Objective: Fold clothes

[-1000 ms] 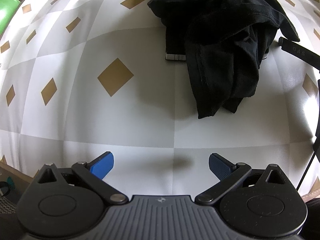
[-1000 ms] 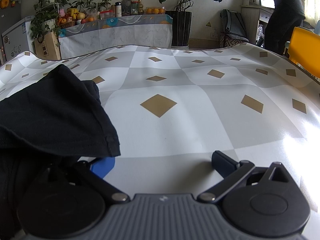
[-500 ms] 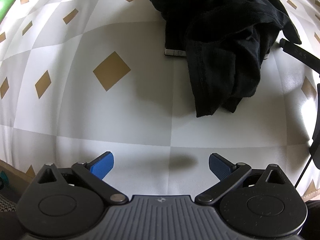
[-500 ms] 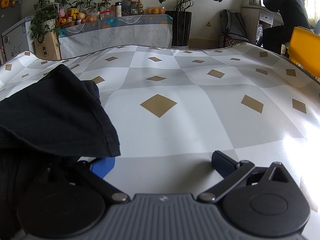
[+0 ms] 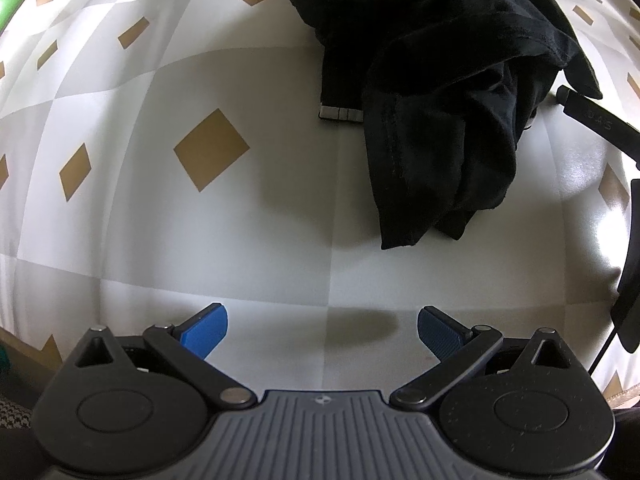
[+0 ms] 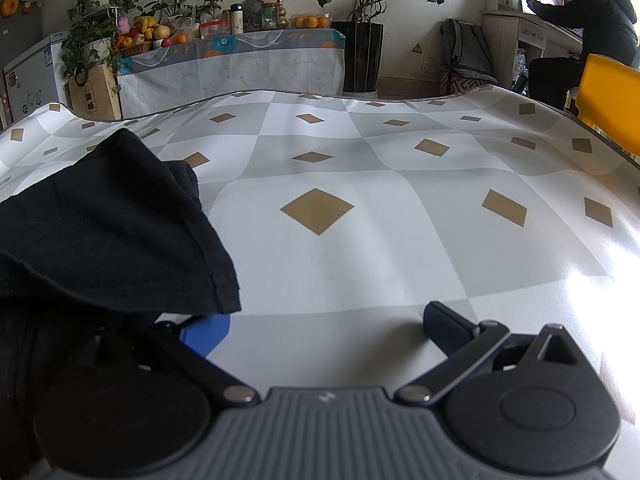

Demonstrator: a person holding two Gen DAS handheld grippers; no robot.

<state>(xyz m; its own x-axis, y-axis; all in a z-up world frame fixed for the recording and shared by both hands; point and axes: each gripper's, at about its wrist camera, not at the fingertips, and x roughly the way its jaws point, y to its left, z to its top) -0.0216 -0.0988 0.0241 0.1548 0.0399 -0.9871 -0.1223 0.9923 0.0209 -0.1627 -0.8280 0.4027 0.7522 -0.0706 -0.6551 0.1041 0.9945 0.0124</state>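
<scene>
- Left tongs (image 5: pixel 322 332) spread wide, blue pads well apart, gripping nothing, hovering over bare worktop (image 5: pixel 248 240) with grey-and-white checks and tan diamonds
- Black garment (image 5: pixel 452 92) heaped in a crumpled pile on the worktop, well ahead of the left tongs and off to their right, one long fold trailing back toward them
- Small white-edged strip (image 5: pixel 341 113) showing at the pile's left side, lying against the worktop
- In the right wrist view, right tongs (image 6: pixel 326 330) also spread wide, nothing between the pads
- Black garment (image 6: pixel 100 232) bunched at the left of that view, its hemmed corner draped over the left blue pad (image 6: pixel 206 332), partly hiding it; cannot tell whether cloth and pad touch
- Right dark pad (image 6: pixel 448 330) clear of the cloth, low over the worktop (image 6: pixel 400 240)
- Beyond the worktop's far edge: potted plant (image 6: pixel 362 46), cloth-covered sideboard (image 6: pixel 232 66) with fruit and jars, yellow chair (image 6: pixel 612 96), a seated person (image 6: pixel 596 24) in dark clothing at a desk
</scene>
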